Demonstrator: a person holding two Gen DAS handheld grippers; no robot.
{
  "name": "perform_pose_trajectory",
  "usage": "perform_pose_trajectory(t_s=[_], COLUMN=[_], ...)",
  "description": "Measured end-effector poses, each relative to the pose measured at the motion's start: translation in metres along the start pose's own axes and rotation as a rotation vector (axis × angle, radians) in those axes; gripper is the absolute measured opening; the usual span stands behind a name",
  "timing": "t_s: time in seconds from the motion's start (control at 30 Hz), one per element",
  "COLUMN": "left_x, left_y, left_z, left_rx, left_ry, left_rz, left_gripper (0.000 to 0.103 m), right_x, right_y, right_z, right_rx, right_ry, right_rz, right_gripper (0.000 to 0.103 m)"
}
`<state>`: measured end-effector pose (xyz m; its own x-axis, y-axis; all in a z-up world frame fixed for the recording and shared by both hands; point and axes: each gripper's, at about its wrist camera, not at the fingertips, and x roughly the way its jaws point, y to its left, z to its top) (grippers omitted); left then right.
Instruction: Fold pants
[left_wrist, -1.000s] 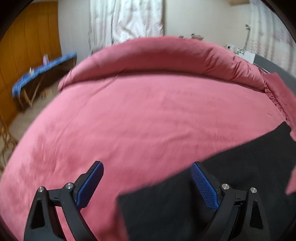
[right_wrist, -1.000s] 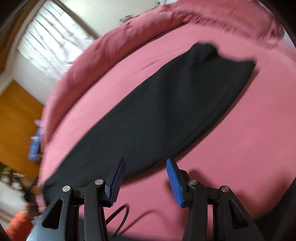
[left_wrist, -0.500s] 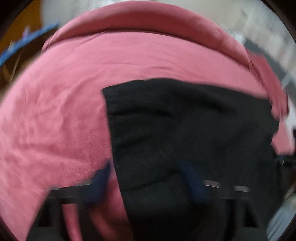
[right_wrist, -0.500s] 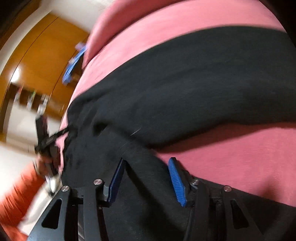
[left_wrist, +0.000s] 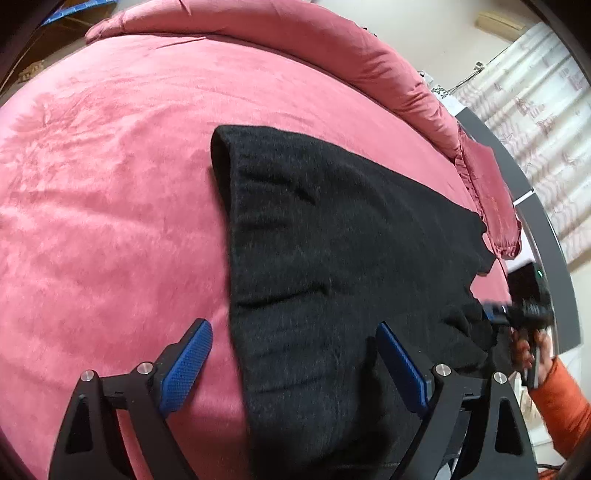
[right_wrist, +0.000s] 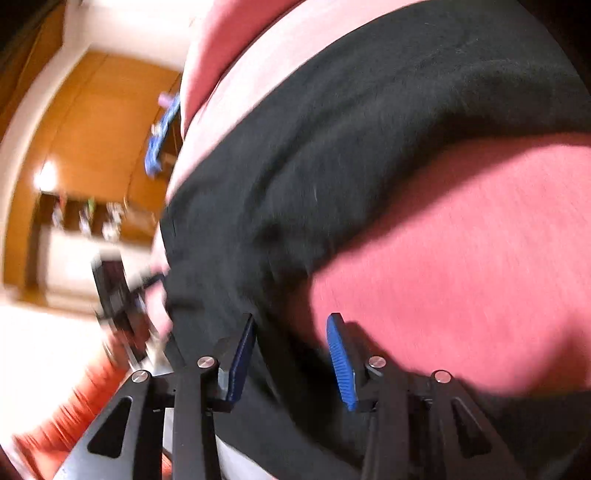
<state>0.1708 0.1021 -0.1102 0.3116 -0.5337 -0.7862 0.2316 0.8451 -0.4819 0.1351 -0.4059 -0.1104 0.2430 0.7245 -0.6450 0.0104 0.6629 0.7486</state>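
Left gripper (left_wrist: 293, 363): jaws spread wide over the near end of the pants, nothing caught between them; the left blue pad (left_wrist: 186, 369) sits over bare blanket, the right one over black cloth
Right gripper (right_wrist: 291, 363): jaws parted with a clear gap; black cloth lies between and under the pads, and the blurred picture does not show any grip on it
Right gripper from the left camera (left_wrist: 517, 314): at the right edge of the pants, its tip at the cloth; whether it holds the fabric cannot be told there
Right hand (left_wrist: 528, 350): wrapped round that tool's handle, orange sleeve (left_wrist: 561, 402) behind it
Pants (left_wrist: 343, 266): black, fuzzy, lying flat in one long band on the bed, running from the near edge away toward the far right; a few shallow creases across them
Pants, right view (right_wrist: 369, 140): a dark band crossing the frame, the near end bunched at the gripper
Blanket (left_wrist: 103, 206): pink velvet, covering the whole bed under the pants
Rolled bedding (left_wrist: 295, 40): same pink, heaped along the far side
Curtain (left_wrist: 546, 122): pale, patterned, at the right beyond the bed
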Motion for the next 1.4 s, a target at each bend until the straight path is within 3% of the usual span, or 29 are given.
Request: perform_pose_trajectory(t_s=[0.07, 0.1, 0.13, 0.17, 0.2, 0.27, 0.33, 0.4, 0.47, 0.53, 0.6, 0.63, 0.73, 0.83, 1.0, 1.1, 1.23, 1.27, 1.37, 1.4], left_x=[0.004, 0.007, 0.008, 0.011, 0.016, 0.018, 0.016, 0.016, 0.010, 0.001, -0.014, -0.022, -0.046, -0.051, -0.044, -0.046, -0.076, -0.087, -0.125, -0.138], left_y=[0.000, -0.004, -0.007, -0.015, -0.021, -0.028, -0.029, -0.025, -0.023, -0.018, -0.005, 0.003, 0.024, 0.032, 0.010, 0.001, 0.011, 0.015, 0.031, 0.038], left_z=[0.000, 0.001, 0.002, 0.009, 0.013, 0.018, 0.017, 0.015, 0.009, 0.001, -0.008, -0.012, -0.028, -0.046, -0.076, -0.087, -0.092, -0.092, -0.091, -0.090], left_rx=[-0.019, -0.025, -0.015, 0.014, 0.053, 0.082, 0.096, 0.062, 0.049, 0.050, 0.026, -0.007, -0.151, -0.237, -0.181, -0.160, -0.252, -0.283, -0.391, -0.428], left_ry=[0.004, 0.006, -0.006, -0.014, -0.004, -0.010, -0.041, -0.063, -0.083, -0.064, -0.051, -0.054, -0.069, -0.035, 0.085, 0.119, 0.035, 0.001, -0.129, -0.168], left_rz=[-0.009, 0.004, 0.022, 0.066, 0.142, 0.164, 0.211, 0.221, 0.200, 0.174, 0.167, 0.162, 0.080, 0.027, -0.015, 0.020, 0.032, 0.038, 0.082, 0.099], left_gripper=[0.099, 0.096, 0.087, 0.053, 0.056, 0.056, 0.056, 0.056, 0.057, 0.060, 0.079, 0.082, 0.083, 0.084, 0.084, 0.085, 0.085, 0.085, 0.086, 0.091], right_x=[0.019, 0.032, 0.038, 0.041, 0.043, 0.032, 0.009, 0.004, 0.016, 0.025, 0.012, 0.001, -0.048, -0.101, -0.201, -0.254, -0.314, -0.320, -0.344, -0.345], right_y=[-0.003, -0.001, 0.004, 0.009, 0.017, 0.037, 0.063, 0.070, 0.058, 0.044, 0.038, 0.039, 0.039, 0.016, -0.055, -0.099, -0.147, -0.154, -0.181, -0.186], right_z=[0.020, 0.027, 0.030, 0.036, 0.042, 0.054, 0.071, 0.076, 0.078, 0.072, 0.061, 0.055, 0.027, -0.009, -0.093, -0.151, -0.220, -0.230, -0.263, -0.269], right_rx=[0.054, 0.083, 0.095, 0.102, 0.084, -0.005, -0.072, -0.094, -0.071, -0.031, -0.008, -0.010, -0.035, 0.016, 0.176, 0.333, 0.518, 0.549, 0.628, 0.642], right_ry=[0.002, 0.023, 0.015, -0.017, -0.036, -0.091, -0.214, -0.276, -0.262, -0.218, -0.218, -0.229, -0.302, -0.380, -0.515, -0.609, -0.750, -0.770, -0.819, -0.828], right_rz=[0.009, 0.011, 0.029, 0.046, 0.036, -0.023, -0.006, -0.044, -0.120, -0.112, -0.060, -0.050, -0.065, -0.118, -0.280, -0.336, -0.398, -0.400, -0.396, -0.403], right_gripper=[0.045, 0.045, 0.044, 0.023, 0.015, 0.014, 0.013, 0.009, 0.011, 0.018, 0.034, 0.040, 0.041, 0.041, 0.041, 0.041, 0.047, 0.052, 0.053, 0.053])
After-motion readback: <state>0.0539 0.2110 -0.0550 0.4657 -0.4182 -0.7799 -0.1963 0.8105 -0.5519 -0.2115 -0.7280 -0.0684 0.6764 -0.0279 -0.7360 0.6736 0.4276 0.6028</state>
